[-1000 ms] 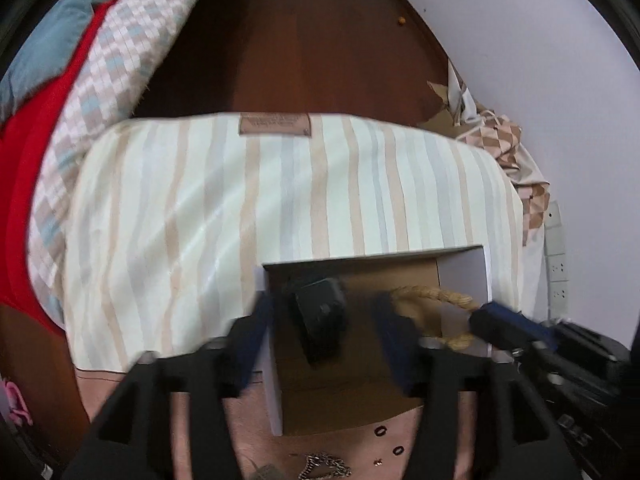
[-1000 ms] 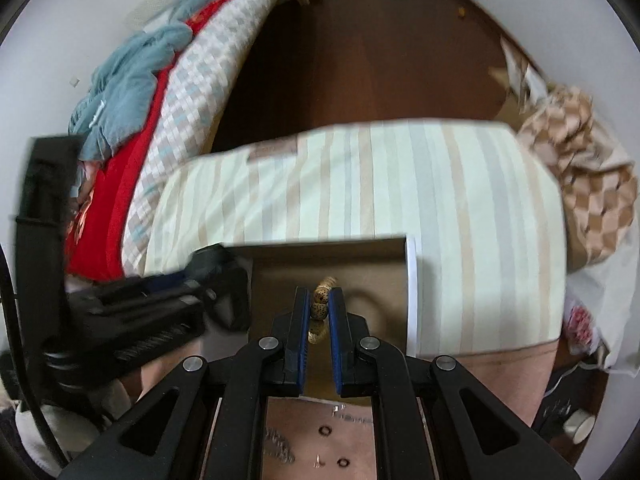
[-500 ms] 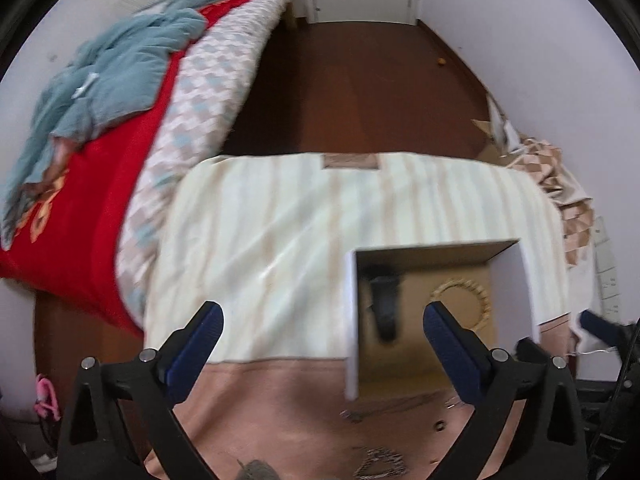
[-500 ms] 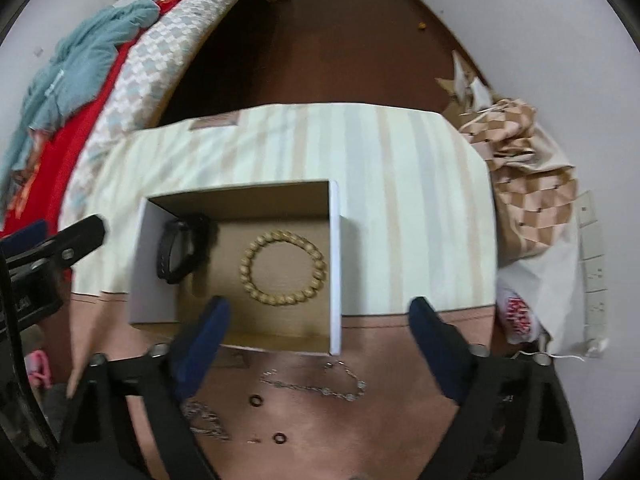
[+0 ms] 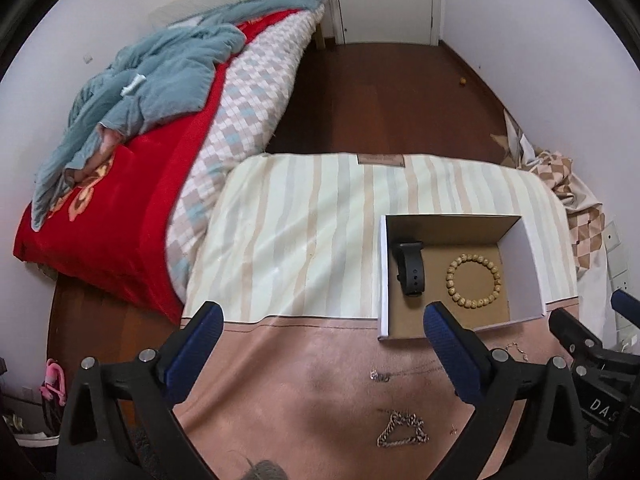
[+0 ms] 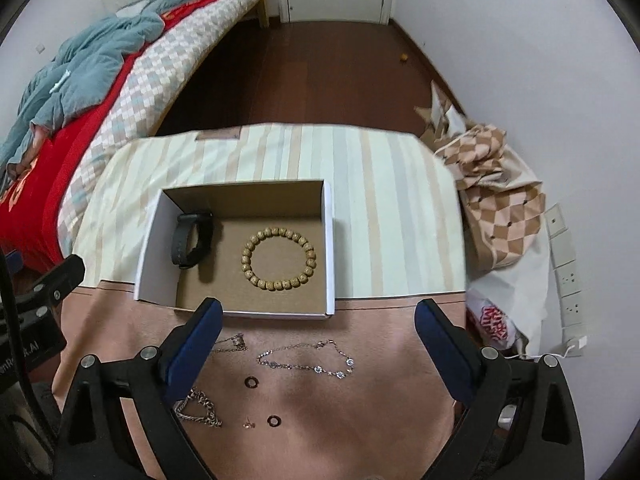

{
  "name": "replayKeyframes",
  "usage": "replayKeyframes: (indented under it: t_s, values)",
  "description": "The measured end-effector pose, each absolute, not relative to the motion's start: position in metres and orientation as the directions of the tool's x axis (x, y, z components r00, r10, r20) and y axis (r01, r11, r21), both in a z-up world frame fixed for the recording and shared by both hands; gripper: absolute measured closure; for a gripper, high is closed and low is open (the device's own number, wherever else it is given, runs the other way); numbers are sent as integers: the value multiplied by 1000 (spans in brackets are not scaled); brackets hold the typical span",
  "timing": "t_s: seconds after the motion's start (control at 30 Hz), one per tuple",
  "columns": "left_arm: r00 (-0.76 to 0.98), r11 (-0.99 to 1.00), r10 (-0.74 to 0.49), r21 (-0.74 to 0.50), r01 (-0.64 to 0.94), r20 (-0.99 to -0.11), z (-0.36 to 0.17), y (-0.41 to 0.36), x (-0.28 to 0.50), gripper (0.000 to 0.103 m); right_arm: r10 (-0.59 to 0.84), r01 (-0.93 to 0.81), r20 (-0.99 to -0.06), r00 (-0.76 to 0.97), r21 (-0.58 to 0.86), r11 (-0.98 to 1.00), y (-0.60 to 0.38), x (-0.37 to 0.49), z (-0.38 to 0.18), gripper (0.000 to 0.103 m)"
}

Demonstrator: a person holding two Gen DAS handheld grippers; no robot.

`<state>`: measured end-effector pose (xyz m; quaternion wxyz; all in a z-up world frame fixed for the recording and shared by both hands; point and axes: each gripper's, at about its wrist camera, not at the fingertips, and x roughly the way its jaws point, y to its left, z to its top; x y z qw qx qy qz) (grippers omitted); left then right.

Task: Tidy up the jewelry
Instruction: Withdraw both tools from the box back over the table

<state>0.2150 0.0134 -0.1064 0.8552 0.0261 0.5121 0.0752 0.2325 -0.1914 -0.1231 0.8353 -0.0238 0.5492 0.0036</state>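
The beaded bracelet [image 6: 279,259] and black watch band [image 6: 188,240] lie in the cardboard box [image 6: 329,240]. Left gripper [image 5: 322,354] and right gripper [image 6: 318,346] gape empty — the crystal chain [image 6: 306,362], rings [image 6: 251,381] and curb chain [image 6: 200,408] remain on the cloth.

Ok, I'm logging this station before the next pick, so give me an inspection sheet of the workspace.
Surface: table cloth, striped at the far part, plain pink near.
Job's things: box holds beaded bracelet and black band, apart. Silver chain bracelet, thick chain, two rings, stud and small pendant chain lie on the pink part.
Clutter: nothing seen on the cloth.
Grippers: left gripper and right gripper both open, empty.
Cables: one by the wall sockets.
Surroundings: bed, checked bag, wooden floor.
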Motion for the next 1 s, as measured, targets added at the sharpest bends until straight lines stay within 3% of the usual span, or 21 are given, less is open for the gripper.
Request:
replayKeyframes:
  t_s: [0.4,1.0]
  values:
    - [574,987,151,95,-127,-805,-50,18,145,1,-59,-27,-826,560,-89,996,-182,156,-47,5]
    - [633,985,148,55,-165,-760,-29,27,99,1,-13,-49,-763,647,-58,997,-174,94,-5,5]
